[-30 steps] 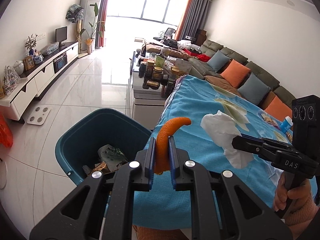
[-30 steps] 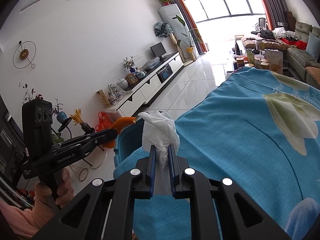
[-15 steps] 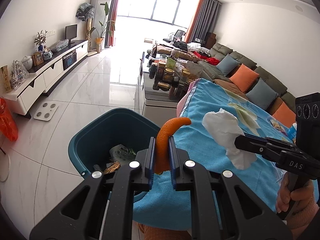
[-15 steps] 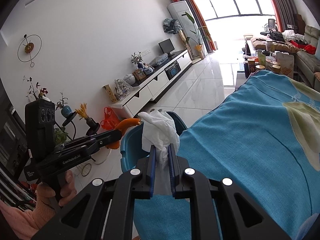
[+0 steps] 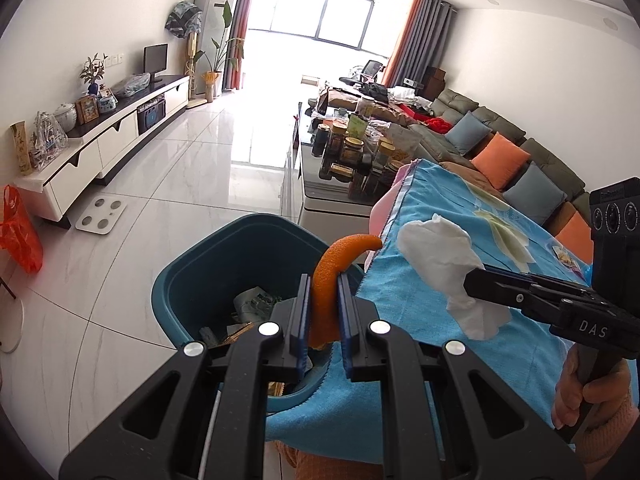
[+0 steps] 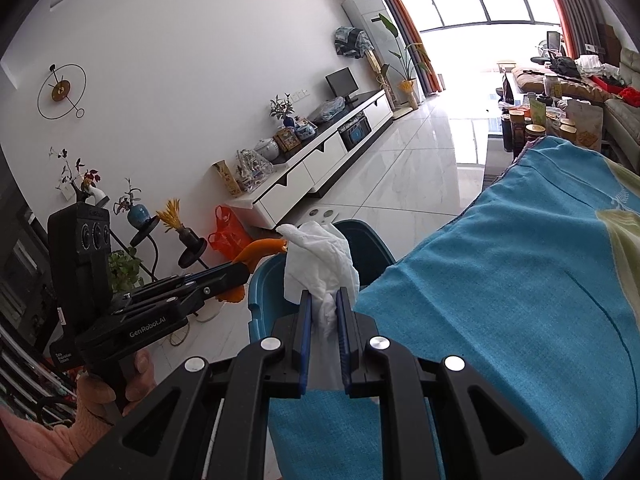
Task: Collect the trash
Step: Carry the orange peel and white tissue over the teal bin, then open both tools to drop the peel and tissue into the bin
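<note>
The left tool (image 5: 323, 312) is clamped on a curled strip of orange peel (image 5: 334, 268), pinched low so the free end arcs up and forward past the fingertips. Just ahead of and below this tool sits the teal trash bin (image 5: 188, 280), open-topped, with paper and wrapper scraps already lying in it; the peel hangs about over the bin's near rim, which suggests it is being carried there for dropping. The right tool (image 6: 323, 312) is clamped on a crumpled white tissue (image 6: 320, 256), gripped by its lower bunch so the loose bulk billows above the fingers. From this tool the bin's rim (image 6: 260, 280) shows directly ahead, behind the tissue, while the blue cloth-covered table (image 6: 520, 300) lies to its right. Both pieces are held clear of the cloth, apparently so nothing snags on the way over. The likely next step is to bring each tool fully above the bin's opening before letting go, since the light tissue could drift and land on the floor.
</note>
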{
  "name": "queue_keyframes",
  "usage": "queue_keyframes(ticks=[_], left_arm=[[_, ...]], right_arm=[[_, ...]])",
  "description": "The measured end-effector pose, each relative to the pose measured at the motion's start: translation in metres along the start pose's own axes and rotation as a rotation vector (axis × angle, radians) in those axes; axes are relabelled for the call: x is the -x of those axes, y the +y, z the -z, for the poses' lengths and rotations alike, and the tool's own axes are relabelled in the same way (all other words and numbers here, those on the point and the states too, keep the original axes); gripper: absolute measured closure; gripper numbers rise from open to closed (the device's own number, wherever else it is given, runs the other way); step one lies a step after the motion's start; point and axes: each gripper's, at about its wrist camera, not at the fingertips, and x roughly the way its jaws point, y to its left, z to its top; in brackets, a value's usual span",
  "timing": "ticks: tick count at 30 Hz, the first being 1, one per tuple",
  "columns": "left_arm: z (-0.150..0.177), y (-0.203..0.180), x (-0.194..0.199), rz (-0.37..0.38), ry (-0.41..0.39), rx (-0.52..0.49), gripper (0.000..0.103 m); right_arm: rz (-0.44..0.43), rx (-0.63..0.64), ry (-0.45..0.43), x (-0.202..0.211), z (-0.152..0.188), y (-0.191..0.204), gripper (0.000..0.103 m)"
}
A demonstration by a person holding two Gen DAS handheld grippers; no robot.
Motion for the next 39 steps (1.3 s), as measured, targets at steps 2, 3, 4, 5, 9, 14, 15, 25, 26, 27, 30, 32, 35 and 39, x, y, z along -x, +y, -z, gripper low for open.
queue_keyframes(ticks=[2, 3, 4, 5, 9, 14, 15, 25, 26, 27, 30, 32, 35, 39], left_arm=[[0.000, 0.003, -0.001, -0.007, 0.001, 0.006, 0.090], [0.000, 0.004, -0.002, -0.010, 0.002, 0.010, 0.090], [-0.001, 0.005, -0.002, -0.014, 0.002, 0.012, 0.090], [-0.001, 0.006, -0.003, -0.018, 0.002, 0.014, 0.090], [-0.001, 0.010, -0.006, -0.031, 0.001, 0.023, 0.090], [-0.001, 0.012, -0.009, -0.046, 0.001, 0.031, 0.090], [-0.001, 0.013, -0.010, -0.048, 0.001, 0.033, 0.090], [0.000, 0.014, -0.020, -0.069, 0.009, 0.049, 0.090], [0.000, 0.015, -0.021, -0.072, 0.010, 0.051, 0.090], [0.001, 0.015, -0.021, -0.075, 0.010, 0.052, 0.090], [0.001, 0.017, -0.025, -0.080, 0.013, 0.056, 0.090], [0.002, 0.017, -0.027, -0.083, 0.014, 0.059, 0.090], [0.003, 0.020, -0.030, -0.090, 0.018, 0.064, 0.090], [0.002, 0.021, -0.035, -0.097, 0.024, 0.069, 0.090]], right_arm=[[-0.006, -0.004, 0.005, -0.004, -0.002, 0.001, 0.092], [-0.008, -0.005, 0.008, -0.007, -0.004, 0.000, 0.092], [-0.010, -0.007, 0.011, -0.009, -0.005, 0.000, 0.092], [-0.012, -0.007, 0.013, -0.011, -0.006, 0.000, 0.092], [-0.015, -0.006, 0.019, -0.017, -0.010, 0.001, 0.092], [-0.019, -0.001, 0.029, -0.025, -0.011, 0.004, 0.092], [-0.019, -0.001, 0.031, -0.026, -0.011, 0.004, 0.092], [-0.027, -0.009, 0.052, -0.041, -0.016, 0.002, 0.092], [-0.029, -0.011, 0.056, -0.043, -0.017, 0.002, 0.092], [-0.030, -0.011, 0.060, -0.045, -0.017, 0.003, 0.092], [-0.029, -0.011, 0.070, -0.051, -0.019, 0.003, 0.092], [-0.028, -0.011, 0.077, -0.055, -0.020, 0.003, 0.092], [-0.026, -0.011, 0.087, -0.061, -0.021, 0.005, 0.091], [-0.022, -0.015, 0.098, -0.068, -0.023, 0.005, 0.091]])
